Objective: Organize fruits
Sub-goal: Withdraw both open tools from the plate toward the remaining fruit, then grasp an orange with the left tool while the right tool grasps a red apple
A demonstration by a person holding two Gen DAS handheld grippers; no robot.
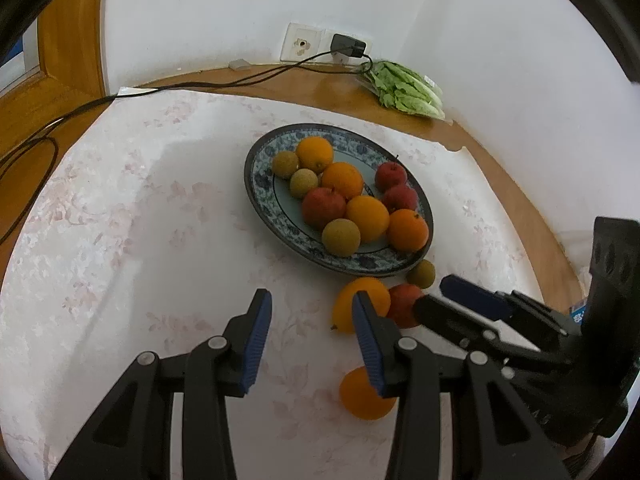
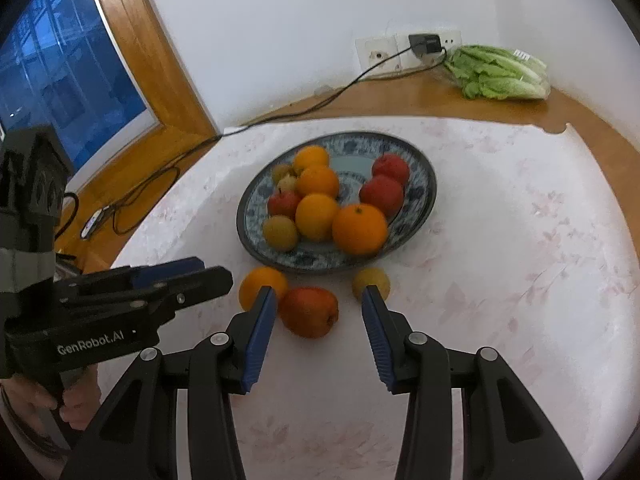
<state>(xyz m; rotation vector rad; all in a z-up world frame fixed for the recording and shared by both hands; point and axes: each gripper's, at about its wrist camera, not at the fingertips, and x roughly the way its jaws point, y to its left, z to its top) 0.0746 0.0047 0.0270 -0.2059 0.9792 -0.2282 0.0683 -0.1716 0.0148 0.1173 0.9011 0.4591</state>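
A blue patterned plate (image 1: 260, 152) (image 2: 424, 168) holds several oranges, red apples and small yellow-green fruits. In front of it on the cloth lie an orange (image 1: 362, 302) (image 2: 262, 284), a red apple (image 1: 404, 300) (image 2: 309, 311) and a small yellow-green fruit (image 1: 421, 274) (image 2: 371, 280). Another orange (image 1: 362, 396) lies nearer, partly behind my left gripper's finger. My left gripper (image 1: 312, 320) is open and empty, left of the loose fruits; it also shows in the right wrist view (image 2: 208, 272). My right gripper (image 2: 319, 316) is open, its fingers either side of the red apple, not touching it; it also shows in the left wrist view (image 1: 436, 294).
A white floral cloth (image 1: 140, 220) covers the round wooden table. A bagged lettuce (image 1: 404, 88) (image 2: 496, 72) lies at the back by the wall. A charger and black cable (image 1: 248, 78) (image 2: 304, 110) run from the wall socket across the table's left side.
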